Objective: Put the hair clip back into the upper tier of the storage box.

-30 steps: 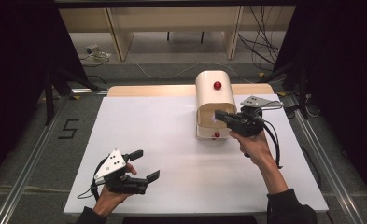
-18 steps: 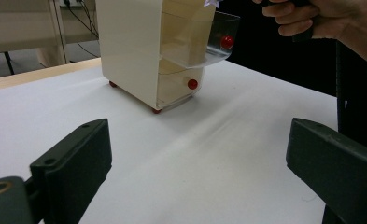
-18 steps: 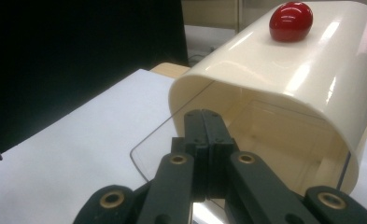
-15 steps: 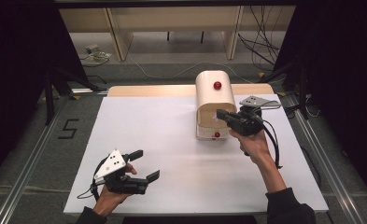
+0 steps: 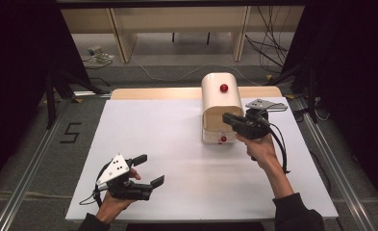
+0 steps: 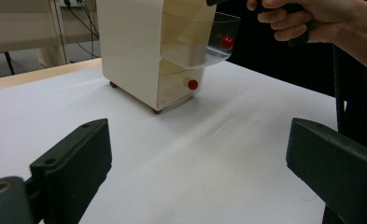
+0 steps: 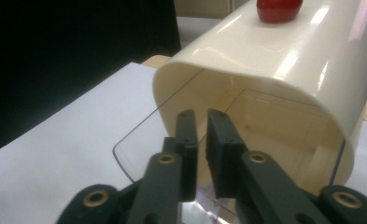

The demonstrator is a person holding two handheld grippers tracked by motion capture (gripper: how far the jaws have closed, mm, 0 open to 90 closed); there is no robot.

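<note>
Your right gripper (image 7: 201,140) jaws pinch the cream cabinet's (image 5: 219,98) clear drawer (image 7: 181,140) front; left gripper (image 5: 145,169) gapes wide, empty.

The high view looks forward and down on the white surface (image 5: 177,144) from above its near edge. The left claw (image 6: 197,172) view sits low, far from the cream cabinet (image 6: 139,46) at upper centre. The right claw (image 7: 201,154) view sits close against that cabinet (image 7: 284,70). All three views share the cabinet.
</note>
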